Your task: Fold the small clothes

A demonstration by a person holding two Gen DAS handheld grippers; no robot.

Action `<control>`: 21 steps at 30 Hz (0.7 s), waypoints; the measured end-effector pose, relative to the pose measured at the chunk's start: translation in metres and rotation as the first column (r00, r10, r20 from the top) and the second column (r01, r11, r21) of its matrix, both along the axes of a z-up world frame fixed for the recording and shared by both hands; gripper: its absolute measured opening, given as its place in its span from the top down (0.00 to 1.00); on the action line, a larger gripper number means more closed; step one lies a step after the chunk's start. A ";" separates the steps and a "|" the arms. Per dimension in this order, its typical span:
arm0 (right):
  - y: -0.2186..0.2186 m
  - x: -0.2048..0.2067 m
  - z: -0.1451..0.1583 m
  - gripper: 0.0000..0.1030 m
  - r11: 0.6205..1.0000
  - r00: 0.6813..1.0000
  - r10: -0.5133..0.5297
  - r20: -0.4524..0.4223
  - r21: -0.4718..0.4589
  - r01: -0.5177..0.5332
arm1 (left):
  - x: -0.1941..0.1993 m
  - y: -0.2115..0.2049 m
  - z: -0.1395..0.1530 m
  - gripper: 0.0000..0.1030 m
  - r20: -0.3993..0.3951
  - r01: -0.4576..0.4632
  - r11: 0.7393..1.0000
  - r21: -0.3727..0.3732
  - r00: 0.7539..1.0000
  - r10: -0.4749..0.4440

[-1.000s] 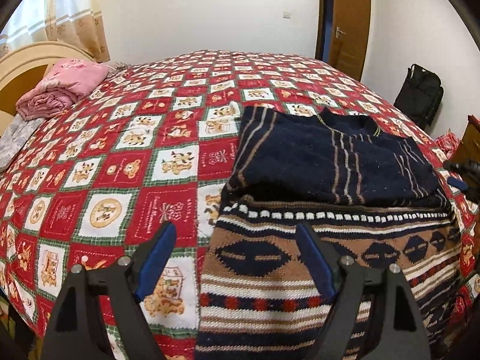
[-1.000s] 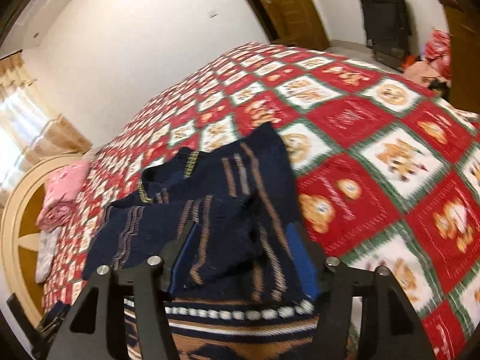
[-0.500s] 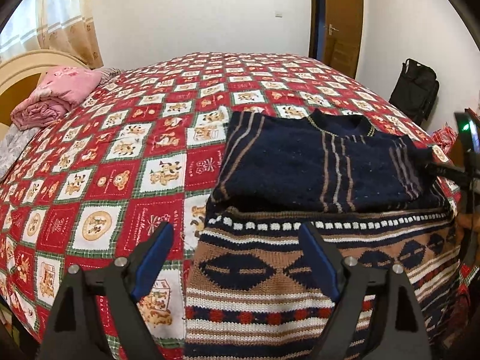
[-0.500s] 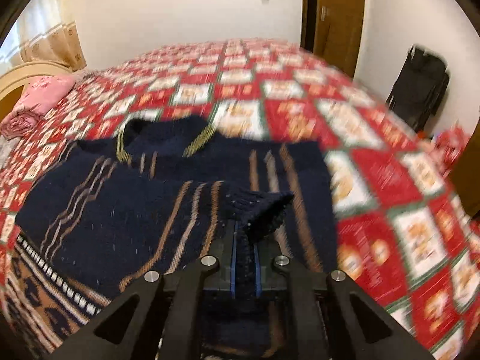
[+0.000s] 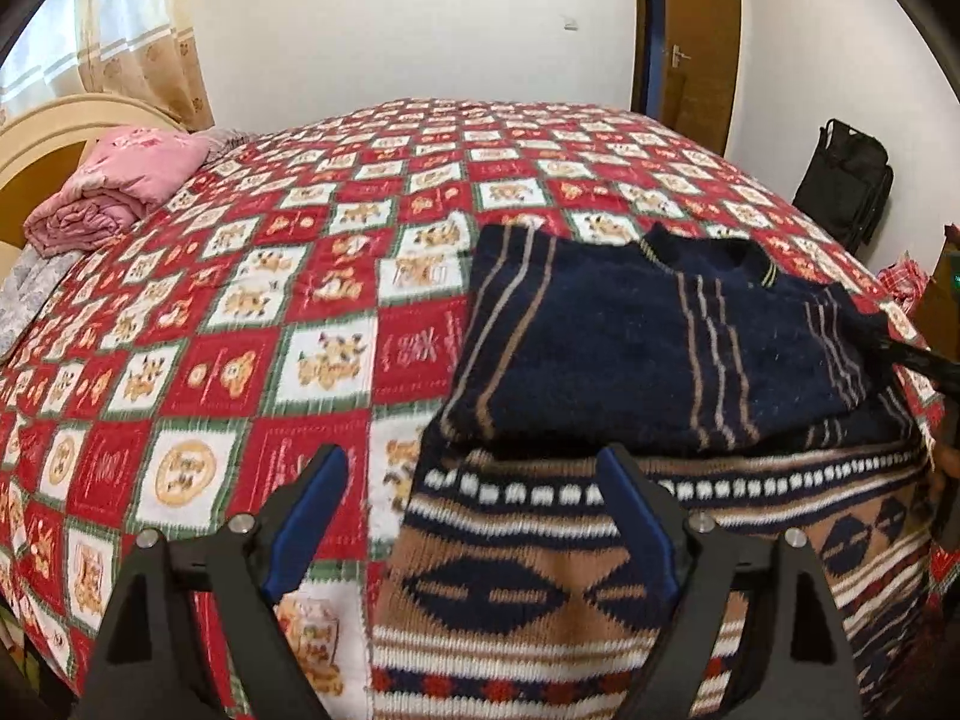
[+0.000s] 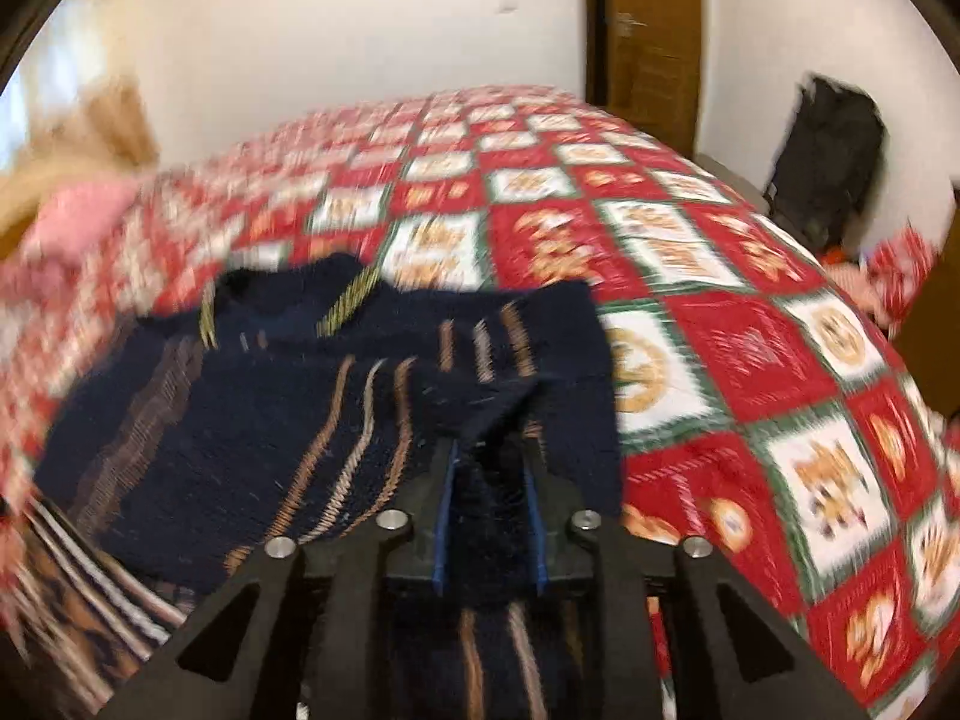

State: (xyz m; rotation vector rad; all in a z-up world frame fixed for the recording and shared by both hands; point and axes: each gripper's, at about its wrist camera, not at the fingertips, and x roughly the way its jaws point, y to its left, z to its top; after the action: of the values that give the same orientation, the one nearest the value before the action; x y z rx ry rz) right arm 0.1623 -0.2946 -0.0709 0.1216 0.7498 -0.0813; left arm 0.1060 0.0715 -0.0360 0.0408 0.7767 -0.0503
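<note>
Navy striped knit sweater (image 5: pixel 648 336) lies near bed's R edge on red checked quilt (image 5: pixel 252 324). L gripper (image 5: pixel 474 516) spread wide, empty. R gripper (image 6: pixel 489 468) jaws just been opening, sleeve fabric between. Quilt bare to L.

Both grippers share one build: the left gripper (image 5: pixel 471 516) and right gripper (image 6: pixel 489 516) have matte black angular arms with triangular cut-outs, silver round screws on top, and blue pads lining the fingers' inner faces.
</note>
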 end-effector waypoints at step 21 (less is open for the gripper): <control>0.046 -0.035 -0.034 0.71 0.992 0.989 0.112 -0.100 0.064 -0.106 | 0.045 -0.040 -0.036 0.15 -0.058 -0.020 0.990 0.138 0.998 0.028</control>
State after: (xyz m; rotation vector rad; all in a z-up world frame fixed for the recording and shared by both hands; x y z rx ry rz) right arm 0.1269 -0.2489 -0.1049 0.1326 0.8610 0.0390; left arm 0.1510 0.0318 -0.0723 0.1616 0.8399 0.0251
